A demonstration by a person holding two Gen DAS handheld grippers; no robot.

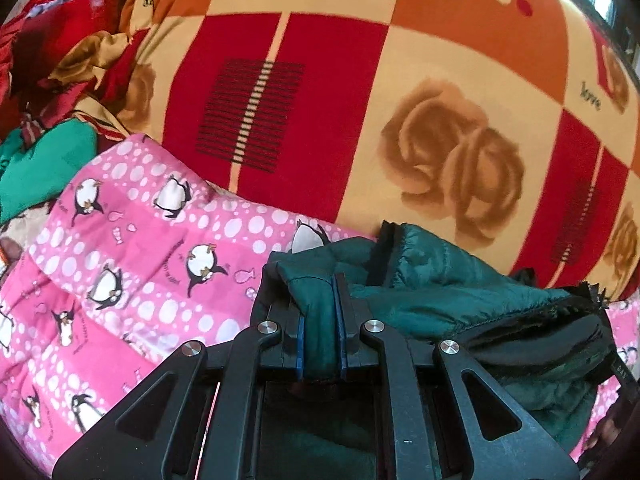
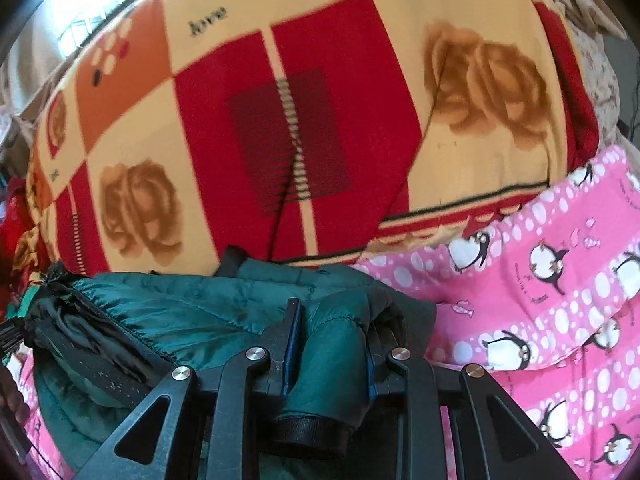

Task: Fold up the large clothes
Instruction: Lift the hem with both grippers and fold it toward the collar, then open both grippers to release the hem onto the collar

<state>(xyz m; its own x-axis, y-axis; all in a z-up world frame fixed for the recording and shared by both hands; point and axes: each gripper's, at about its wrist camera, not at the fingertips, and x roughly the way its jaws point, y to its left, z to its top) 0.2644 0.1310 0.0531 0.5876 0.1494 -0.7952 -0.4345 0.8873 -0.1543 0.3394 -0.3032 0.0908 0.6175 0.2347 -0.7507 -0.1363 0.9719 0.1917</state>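
A dark green padded jacket (image 1: 460,292) with black trim hangs between both grippers above a pink penguin-print quilt (image 1: 132,256). In the left wrist view my left gripper (image 1: 320,284) is shut on a thick fold of the green jacket, with the rest of the garment bunched off to its right. In the right wrist view my right gripper (image 2: 332,312) is shut on a padded roll of the same green jacket (image 2: 192,312), whose black-edged cuff sticks out below the pads. The jacket's bulk lies to the left of that gripper.
A red, orange and cream blanket (image 1: 360,92) with rose prints covers the bed beyond the quilt. Crumpled red cloth (image 1: 60,36) and a bright green garment (image 1: 44,164) are piled at the far left. The pink quilt (image 2: 560,300) spreads to the right.
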